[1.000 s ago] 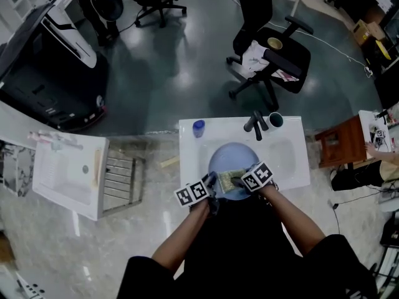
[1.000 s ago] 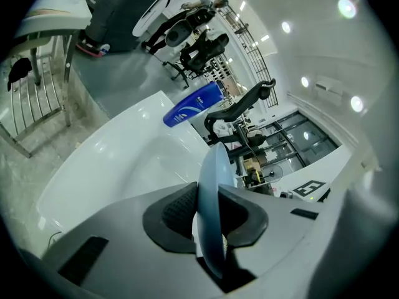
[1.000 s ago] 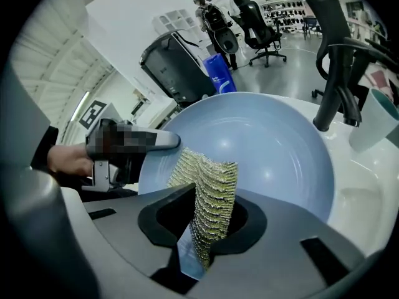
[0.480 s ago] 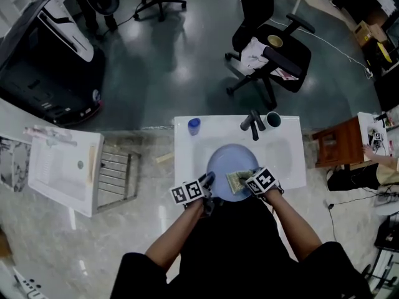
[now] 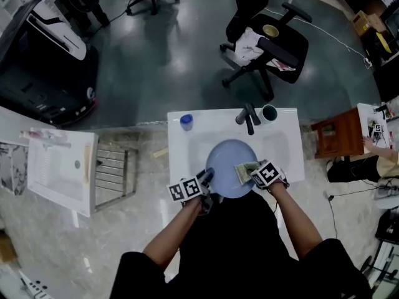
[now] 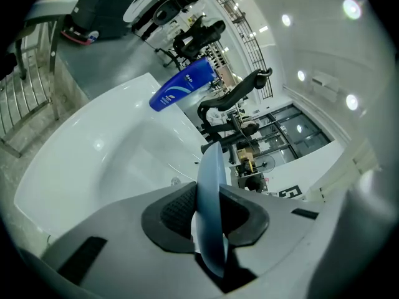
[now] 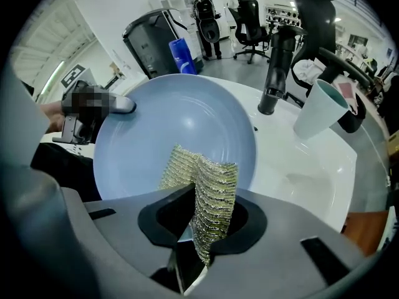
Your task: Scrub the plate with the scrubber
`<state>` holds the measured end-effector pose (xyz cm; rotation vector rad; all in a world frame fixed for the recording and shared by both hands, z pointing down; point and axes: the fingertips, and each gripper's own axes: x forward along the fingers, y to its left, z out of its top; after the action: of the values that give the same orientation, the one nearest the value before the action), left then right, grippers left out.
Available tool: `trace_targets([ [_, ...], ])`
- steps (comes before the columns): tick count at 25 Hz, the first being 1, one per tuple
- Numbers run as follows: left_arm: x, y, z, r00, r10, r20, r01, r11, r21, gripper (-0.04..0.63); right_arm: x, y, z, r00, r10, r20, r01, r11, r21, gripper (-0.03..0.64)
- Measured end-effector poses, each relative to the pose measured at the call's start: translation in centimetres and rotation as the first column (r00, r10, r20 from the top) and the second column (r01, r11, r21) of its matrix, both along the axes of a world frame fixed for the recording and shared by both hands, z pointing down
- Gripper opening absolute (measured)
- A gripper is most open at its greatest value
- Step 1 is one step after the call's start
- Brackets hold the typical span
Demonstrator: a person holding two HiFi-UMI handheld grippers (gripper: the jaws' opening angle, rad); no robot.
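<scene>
A pale blue plate (image 5: 225, 157) is held tilted over the white sink (image 5: 182, 147). My left gripper (image 5: 205, 179) grips its near left rim. In the left gripper view the plate (image 6: 209, 167) stands edge-on between the two black pads, and the left gripper (image 6: 209, 213) is shut on it, though its jaws have just been opening slightly. My right gripper (image 5: 251, 171) is shut on a yellow-green mesh scrubber (image 5: 243, 170), which lies on the plate's right part. In the right gripper view the scrubber (image 7: 209, 182) rises from the right gripper (image 7: 202, 223) against the plate (image 7: 168, 123).
A black faucet (image 5: 247, 117) and a cup (image 5: 269, 113) stand at the sink's far edge, and a blue bottle (image 5: 186, 122) at its far left corner. A metal rack (image 5: 113, 170) is to the left, a wooden stool (image 5: 333, 139) to the right, and an office chair (image 5: 268, 42) beyond.
My right gripper has slid the scrubber from the plate's near middle towards its right side. The left gripper keeps its hold on the rim.
</scene>
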<state>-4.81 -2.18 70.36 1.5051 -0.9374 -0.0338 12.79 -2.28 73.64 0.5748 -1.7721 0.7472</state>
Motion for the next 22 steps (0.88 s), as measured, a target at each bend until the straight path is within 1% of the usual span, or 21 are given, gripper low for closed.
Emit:
trace_targets([
  [2,0.3,0.0,0.4,1.0,0.003,0.008,-0.003,1.0,-0.007,0.061,0.4,0.1,0.2,1.0,0.006,-0.003,-0.006,1.0,-0.004,0.069],
  [4,0.7,0.1,1.0,1.0,0.006,0.019,-0.006,1.0,-0.023,0.061,0.8,0.4,0.1,1.0,0.022,0.015,-0.022,1.0,-0.009,0.069],
  [5,0.9,0.1,1.5,1.0,0.008,0.024,-0.008,0.999,-0.033,0.061,1.0,0.6,-0.1,0.998,0.036,0.042,-0.036,0.999,-0.008,0.069],
  [7,1.4,0.1,2.3,1.0,0.014,0.028,-0.012,0.998,-0.057,0.061,1.1,0.7,-1.0,0.986,0.089,0.143,-0.09,0.996,0.001,0.069],
  [8,1.8,0.0,2.7,1.0,0.014,0.022,-0.013,0.997,-0.072,0.061,1.2,0.7,-1.7,0.97,0.127,0.21,-0.131,0.991,0.006,0.067],
  [10,2.7,-0.2,3.6,1.0,0.0,-0.009,-0.001,0.994,-0.112,0.061,1.6,0.8,-3.3,0.919,0.203,0.338,-0.223,0.975,0.022,0.067],
  [12,3.8,-0.5,4.7,0.998,-0.036,-0.048,0.028,0.986,-0.162,0.061,2.7,1.2,-4.8,0.871,0.257,0.418,-0.302,0.952,0.044,0.066],
  [14,4.8,-0.9,5.8,0.996,-0.074,-0.057,0.061,0.977,-0.204,0.061,4.2,1.7,-5.7,0.848,0.284,0.448,-0.354,0.932,0.078,0.066],
  [17,6.0,-1.1,7.8,0.995,-0.099,-0.029,0.088,0.962,-0.26,0.064,6.3,2.1,-6.2,0.834,0.309,0.457,-0.408,0.903,0.134,0.066],
  [19,6.5,-1.1,9.5,0.994,-0.109,-0.01,0.101,0.947,-0.304,0.067,7.2,2.1,-6.4,0.819,0.328,0.471,-0.439,0.887,0.145,0.066],
  [22,7.0,-1.1,11.5,0.991,-0.128,0.046,0.136,0.926,-0.352,0.068,8.0,2.5,-7.0,0.814,0.318,0.486,-0.438,0.885,0.154,0.066],
])
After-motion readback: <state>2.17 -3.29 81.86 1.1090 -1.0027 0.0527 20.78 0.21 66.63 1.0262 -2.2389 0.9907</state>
